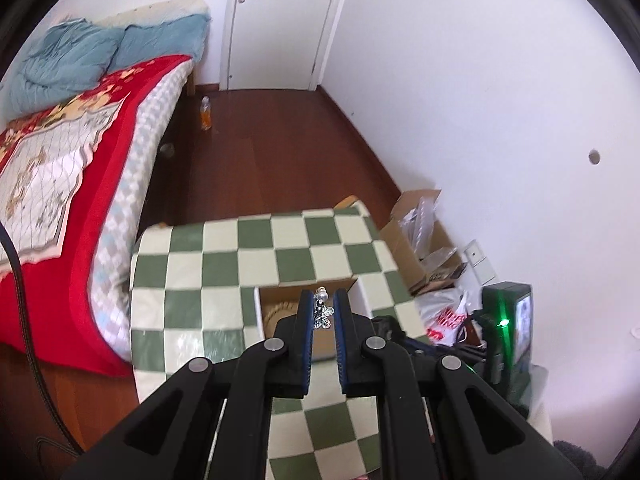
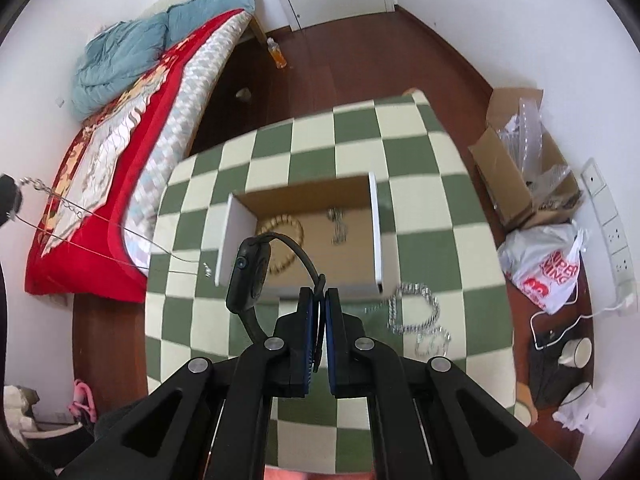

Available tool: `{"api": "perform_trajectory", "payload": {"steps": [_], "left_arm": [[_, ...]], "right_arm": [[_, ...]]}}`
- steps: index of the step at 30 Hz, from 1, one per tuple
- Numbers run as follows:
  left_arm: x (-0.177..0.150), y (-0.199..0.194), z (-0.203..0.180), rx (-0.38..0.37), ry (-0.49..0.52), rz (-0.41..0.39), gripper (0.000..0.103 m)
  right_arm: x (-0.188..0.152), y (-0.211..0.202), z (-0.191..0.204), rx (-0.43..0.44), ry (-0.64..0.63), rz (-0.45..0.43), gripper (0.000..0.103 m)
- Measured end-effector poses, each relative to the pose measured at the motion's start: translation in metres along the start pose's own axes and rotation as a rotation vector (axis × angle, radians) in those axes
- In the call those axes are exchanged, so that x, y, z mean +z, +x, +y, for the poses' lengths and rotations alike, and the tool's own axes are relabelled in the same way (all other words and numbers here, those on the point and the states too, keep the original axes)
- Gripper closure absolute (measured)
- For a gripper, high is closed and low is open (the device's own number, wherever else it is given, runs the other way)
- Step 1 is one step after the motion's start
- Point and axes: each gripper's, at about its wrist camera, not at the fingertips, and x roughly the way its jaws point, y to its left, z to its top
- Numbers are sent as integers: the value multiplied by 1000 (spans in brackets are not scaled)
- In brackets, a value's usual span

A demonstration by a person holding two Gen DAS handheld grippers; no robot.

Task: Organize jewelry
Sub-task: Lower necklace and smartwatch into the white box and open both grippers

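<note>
My right gripper [image 2: 319, 300] pinches watch [image 2: 249, 276] strap; left gripper [image 1: 323, 300] clamps silver pendant [image 1: 322, 314]. Lower watch well inside cardboard box [image 2: 376, 224] before releasing.

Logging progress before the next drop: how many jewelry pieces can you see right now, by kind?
Watch: 1, held by its strap in the right gripper - watch
Beaded bracelet: 1, in the box - bracelet
Silver chains: 3 - in box, on table, thin necklace
Silver charm piece: 1, in the left gripper - charm
Total: 6
</note>
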Motion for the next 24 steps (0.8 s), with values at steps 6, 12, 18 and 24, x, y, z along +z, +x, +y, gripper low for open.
{"api": "perform_trajectory", "payload": {"steps": [6,12,18,24], "left_arm": [[22,28,-5,-30,-10,43,96],[21,91,4,-7,-32,146,96],[9,155,27,19,-93,273,96],[-3,196,41,38,-139,372,95]], "right_arm": [[29,6,-3,-11,5,17,97],[43,37,-14,-29,32,68,97],[45,73,-17,-38,44,141,97],[44,104,-20,-43,88,213,97]]}}
